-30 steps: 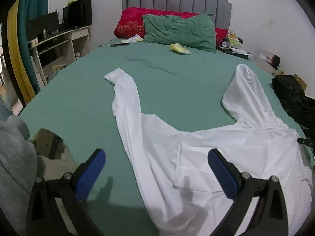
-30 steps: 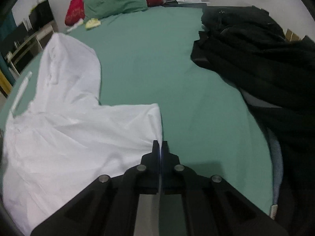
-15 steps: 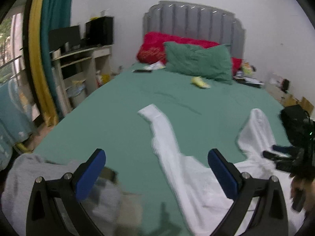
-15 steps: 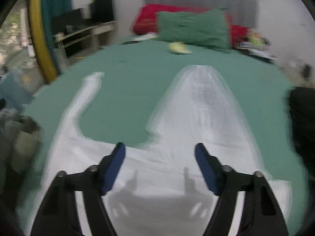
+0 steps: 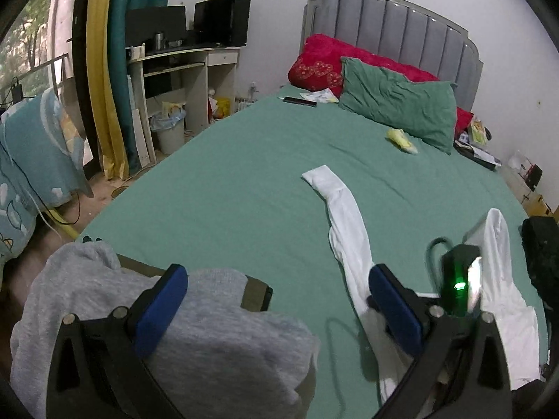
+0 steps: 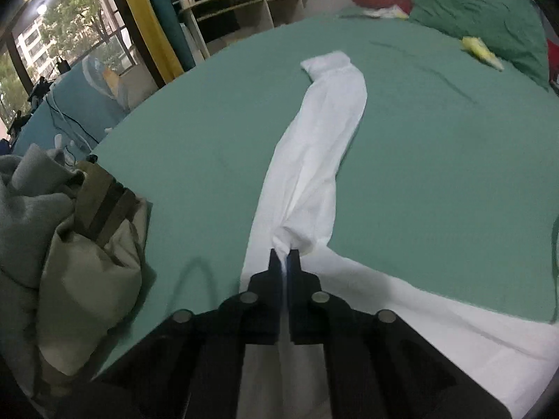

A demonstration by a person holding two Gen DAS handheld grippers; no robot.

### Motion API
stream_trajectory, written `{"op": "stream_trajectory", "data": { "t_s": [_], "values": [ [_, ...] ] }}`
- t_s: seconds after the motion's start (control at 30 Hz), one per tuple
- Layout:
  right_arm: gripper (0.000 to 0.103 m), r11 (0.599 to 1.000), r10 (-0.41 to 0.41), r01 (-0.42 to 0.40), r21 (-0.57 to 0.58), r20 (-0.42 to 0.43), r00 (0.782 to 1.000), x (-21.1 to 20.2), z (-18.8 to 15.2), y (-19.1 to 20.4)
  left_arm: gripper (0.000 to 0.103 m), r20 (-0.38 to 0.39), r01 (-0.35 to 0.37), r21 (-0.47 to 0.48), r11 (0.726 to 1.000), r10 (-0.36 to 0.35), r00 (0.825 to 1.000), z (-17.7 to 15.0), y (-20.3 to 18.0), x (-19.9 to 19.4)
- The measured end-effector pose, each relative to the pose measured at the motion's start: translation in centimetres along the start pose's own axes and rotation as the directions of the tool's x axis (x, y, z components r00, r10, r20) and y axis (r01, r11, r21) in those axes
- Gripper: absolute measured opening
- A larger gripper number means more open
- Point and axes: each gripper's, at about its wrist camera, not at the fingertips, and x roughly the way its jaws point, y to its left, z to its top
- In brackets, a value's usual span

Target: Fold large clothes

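A white long-sleeved garment (image 6: 314, 160) lies spread on the green bed (image 6: 436, 160). One sleeve stretches away toward the pillows. My right gripper (image 6: 284, 256) is shut on the white cloth where that sleeve meets the body. In the left wrist view the same sleeve (image 5: 344, 216) runs up the bed, and the right gripper's body with a green light (image 5: 459, 284) sits over the garment. My left gripper (image 5: 276, 309) is open and empty, hovering above a grey garment (image 5: 216, 342) at the bed's near left corner.
Grey and beige clothes (image 6: 80, 255) are piled at the near left corner. A black garment (image 5: 541, 251) lies at the right edge. Green (image 5: 394, 104) and red pillows (image 5: 318, 66) and a yellow item (image 5: 401, 139) sit near the headboard. A desk (image 5: 185, 66) stands left of the bed.
My right gripper let go of the hem, swung left and shut on the cloth at the sleeve's base. My left gripper moved left, off the white garment to above the grey clothes.
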Motion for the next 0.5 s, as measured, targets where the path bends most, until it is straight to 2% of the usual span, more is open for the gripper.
{"op": "stream_trajectory", "data": {
  "t_s": [0.1,0.2,0.27,0.33,0.4,0.43,0.47,0.5],
  "values": [
    [0.002,0.999,-0.052,0.052,-0.006,0.063,0.997,-5.0,-0.7,-2.0,0.103,0.007,-0.003,-0.002,1.000,0.003,1.000,-0.1,-0.3,0.0],
    [0.002,0.993,-0.119,0.116,0.039,0.097,0.988,-10.3,-2.9,-5.2,0.103,0.018,0.010,0.005,1.000,-0.010,1.000,-0.5,-1.0,-0.3],
    [0.002,0.983,-0.163,0.156,0.094,0.079,0.983,-13.0,-5.3,-8.0,0.103,0.014,0.015,0.017,1.000,-0.015,1.000,-1.1,-2.0,-0.4],
    [0.006,0.975,-0.183,0.182,0.130,-0.010,0.983,-14.6,-8.7,-10.9,0.103,0.019,0.002,0.059,0.998,-0.003,1.000,-1.6,-3.5,-0.4],
    [0.042,0.967,-0.202,0.212,0.143,-0.083,0.976,-15.2,-11.0,-12.7,0.103,0.020,-0.027,0.106,0.994,0.025,0.999,-2.2,-5.0,-0.4],
    [0.079,0.960,-0.234,0.242,0.143,-0.068,0.970,-15.9,-11.7,-13.3,0.103,0.025,-0.034,0.117,0.993,0.032,0.999,-2.2,-5.2,-0.4],
    [0.083,0.961,-0.237,0.239,0.140,-0.033,0.971,-16.6,-11.8,-13.5,0.103,0.033,-0.040,0.125,0.991,0.036,0.999,-2.3,-5.5,-0.4],
    [0.083,0.963,-0.236,0.234,0.132,-0.006,0.972,-17.1,-11.4,-13.6,0.103,0.039,-0.043,0.126,0.991,0.038,0.999,-2.2,-5.6,-0.5]
  ]
}}
